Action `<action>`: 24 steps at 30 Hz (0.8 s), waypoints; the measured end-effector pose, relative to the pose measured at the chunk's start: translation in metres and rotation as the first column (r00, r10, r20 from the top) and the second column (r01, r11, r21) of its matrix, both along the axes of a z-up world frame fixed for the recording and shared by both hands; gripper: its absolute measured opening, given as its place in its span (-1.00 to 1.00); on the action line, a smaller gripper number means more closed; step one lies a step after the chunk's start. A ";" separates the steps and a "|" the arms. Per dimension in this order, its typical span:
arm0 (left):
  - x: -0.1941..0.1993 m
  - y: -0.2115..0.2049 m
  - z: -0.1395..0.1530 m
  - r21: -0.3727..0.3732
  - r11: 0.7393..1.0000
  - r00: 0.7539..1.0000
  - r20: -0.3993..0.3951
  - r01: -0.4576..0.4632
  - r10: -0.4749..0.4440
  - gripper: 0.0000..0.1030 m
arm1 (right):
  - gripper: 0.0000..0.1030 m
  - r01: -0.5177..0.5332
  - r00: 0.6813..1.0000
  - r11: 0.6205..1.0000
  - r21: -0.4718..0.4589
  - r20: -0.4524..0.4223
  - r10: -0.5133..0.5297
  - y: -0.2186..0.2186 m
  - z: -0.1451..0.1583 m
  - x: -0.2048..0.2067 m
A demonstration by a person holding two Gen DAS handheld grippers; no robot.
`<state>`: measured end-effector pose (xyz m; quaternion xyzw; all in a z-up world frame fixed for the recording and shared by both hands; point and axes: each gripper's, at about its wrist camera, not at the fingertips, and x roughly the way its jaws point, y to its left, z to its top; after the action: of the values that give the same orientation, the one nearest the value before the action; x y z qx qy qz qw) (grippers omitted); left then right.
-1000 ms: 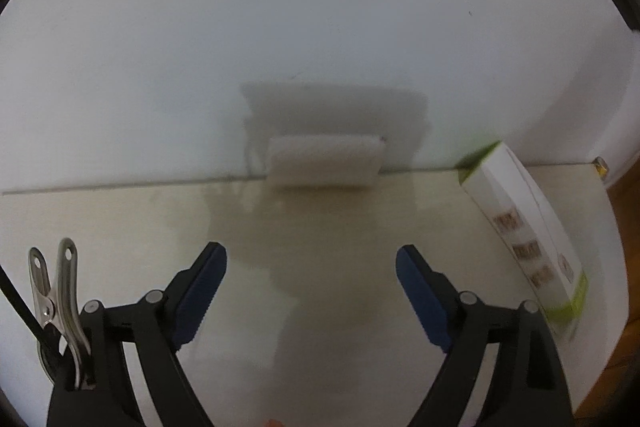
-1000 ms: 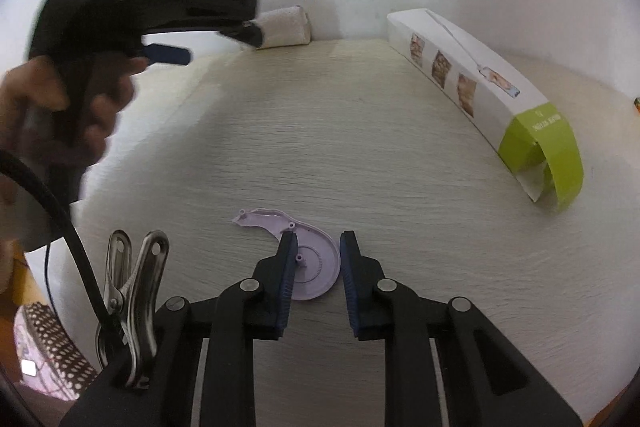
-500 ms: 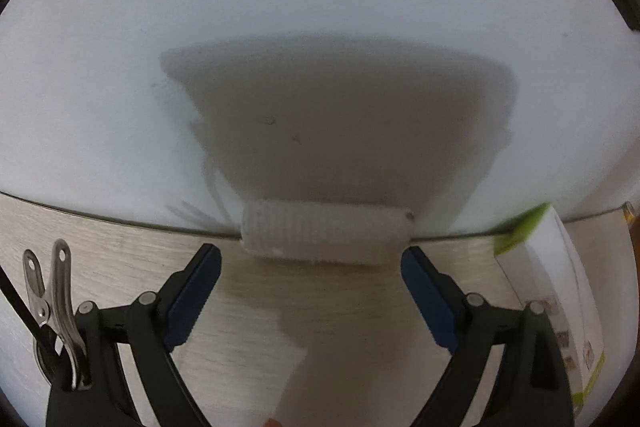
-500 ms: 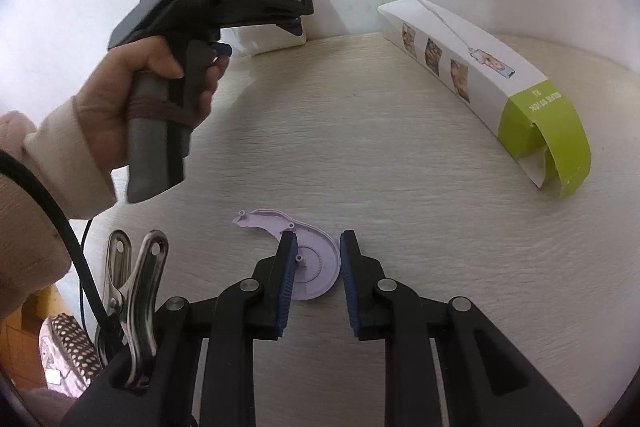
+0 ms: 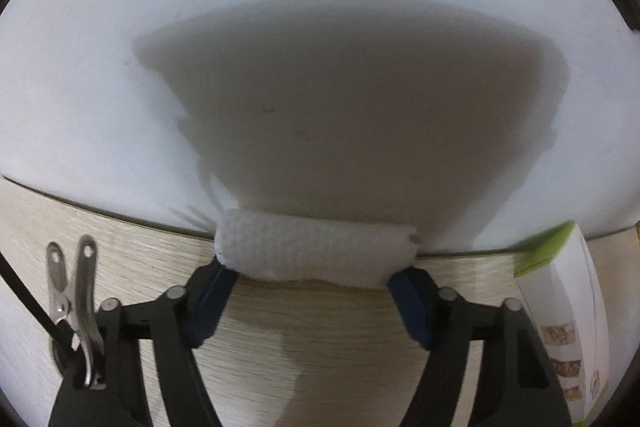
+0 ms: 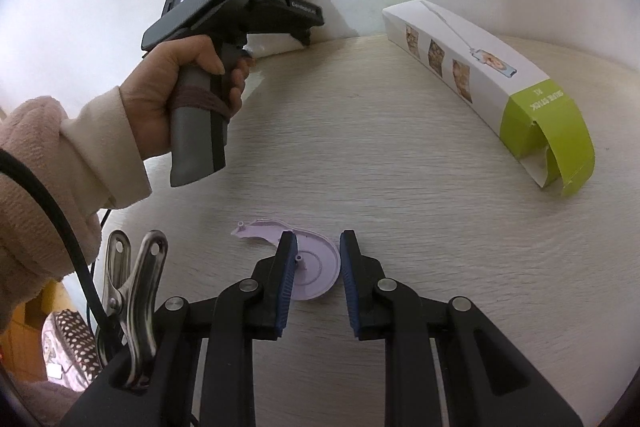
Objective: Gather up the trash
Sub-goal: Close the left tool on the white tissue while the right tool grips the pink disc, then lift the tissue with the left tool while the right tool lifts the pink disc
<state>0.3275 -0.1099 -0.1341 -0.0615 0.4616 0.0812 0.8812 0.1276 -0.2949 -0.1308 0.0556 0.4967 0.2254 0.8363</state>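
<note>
A white rolled paper wad (image 5: 316,253) lies on the pale wooden table (image 5: 320,339), right against the wall. My left gripper (image 5: 308,273) reaches around it, its jaws closing, and the blue pads (image 5: 212,287) touch both ends of the wad. In the right wrist view a hand (image 6: 180,87) holds that gripper over the wad (image 6: 276,45) at the back left. My right gripper (image 6: 318,247) hangs low over a flat lilac plastic piece (image 6: 316,271) on the table. Its jaws stand a narrow gap apart, and the piece shows between them without being pinched.
A long white and green carton (image 6: 480,67) lies open-ended at the right, and it also shows at the edge of the left wrist view as the carton (image 5: 568,307). The white wall (image 5: 320,27) closes off the back. A dotted fabric item (image 6: 68,343) sits below the table's left edge.
My left gripper has moved in toward the wall and down onto the wad, and its jaws have narrowed to the wad's ends. The right gripper has kept still over the lilac piece.
</note>
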 end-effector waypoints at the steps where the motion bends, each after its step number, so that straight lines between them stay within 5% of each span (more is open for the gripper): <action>1: -0.002 0.001 0.000 -0.003 1.000 1.000 0.001 0.002 -0.002 0.27 | -0.56 0.000 1.000 1.000 0.002 0.001 0.000 -0.001 0.000 -0.001; 10: -0.019 0.018 0.008 -0.045 0.998 0.999 0.007 0.037 -0.037 -0.47 | -0.56 0.002 1.000 1.000 0.003 0.004 -0.002 -0.004 -0.001 -0.001; 24: -0.085 0.049 0.045 -0.097 0.991 0.994 0.061 0.097 -0.092 -0.55 | -0.56 0.005 1.000 1.000 0.004 0.001 -0.005 -0.001 -0.002 0.003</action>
<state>0.2430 -0.0607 -0.0887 -0.0858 0.4424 0.0144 0.8926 0.1304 -0.2956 -0.1325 0.0585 0.4959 0.2243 0.8369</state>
